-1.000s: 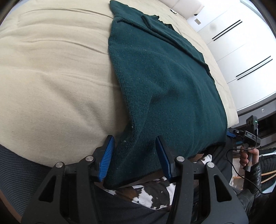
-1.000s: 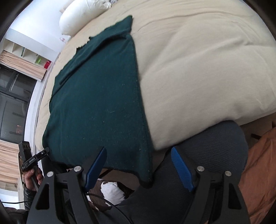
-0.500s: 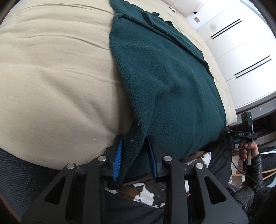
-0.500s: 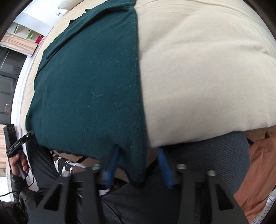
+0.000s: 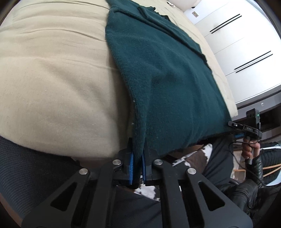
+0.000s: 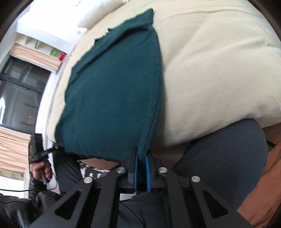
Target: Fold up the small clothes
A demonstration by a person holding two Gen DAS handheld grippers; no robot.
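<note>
Where the dark green garment [image 5: 172, 84] lies spread flat on the cream-covered bed [image 5: 56, 91], its near hem hangs just over the bed's edge, and both tools have clamped onto that hem. The left tool [image 5: 137, 169] pinches the hem's left corner between its blue pads, and the right tool [image 6: 141, 172] grips the right corner the same way. The rest of the garment rests on the bed, reaching toward a white pillow [image 6: 98, 15].

Right tool [image 6: 141, 172] clamped — green garment [image 6: 112, 98] corner.
</note>
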